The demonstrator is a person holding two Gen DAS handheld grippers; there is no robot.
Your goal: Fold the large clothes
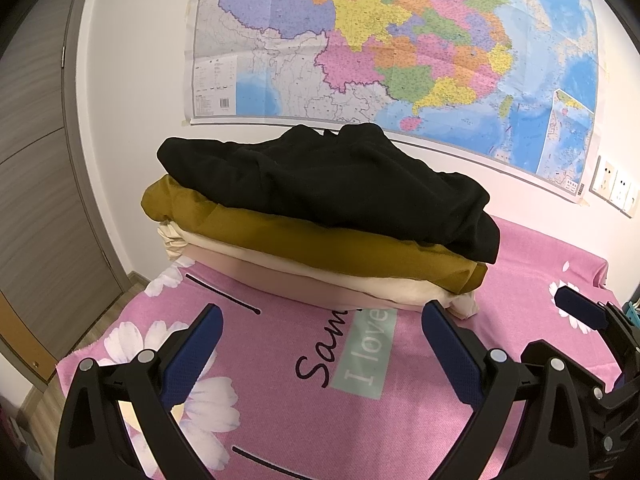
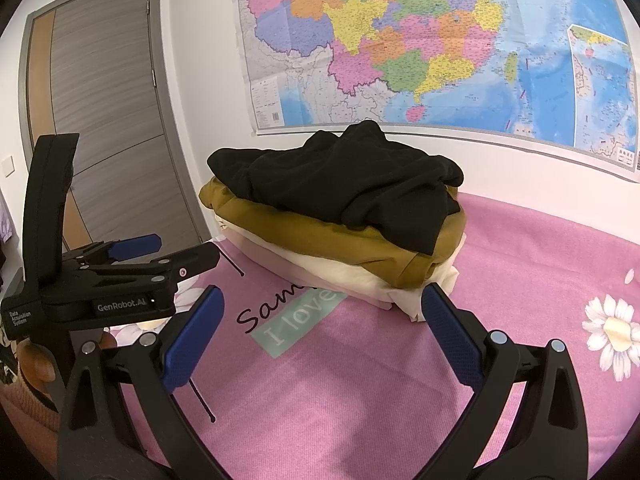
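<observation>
Four folded garments stacked at the far edge of your pink bedspread [image 1: 280, 420].
Left wrist view: your left gripper [image 1: 322, 320] hangs spread apart, empty, near the stack, black garment [image 1: 332, 184] topmost. Right wrist view: your right gripper [image 2: 322, 304] likewise gapes empty before the mustard garment [image 2: 340, 240].

The black top [image 1: 332, 188] covers most of the mustard piece [image 1: 280, 236] under it, so only folded edges show. The cream piece [image 1: 384, 292] and the pale pink piece [image 1: 280, 280] at the bottom show just thin strips. The map [image 1: 400, 40] runs off the picture at 12 o'clock. Its words are too small to read. The door [image 1: 40, 200] is cut off at 9 o'clock.
</observation>
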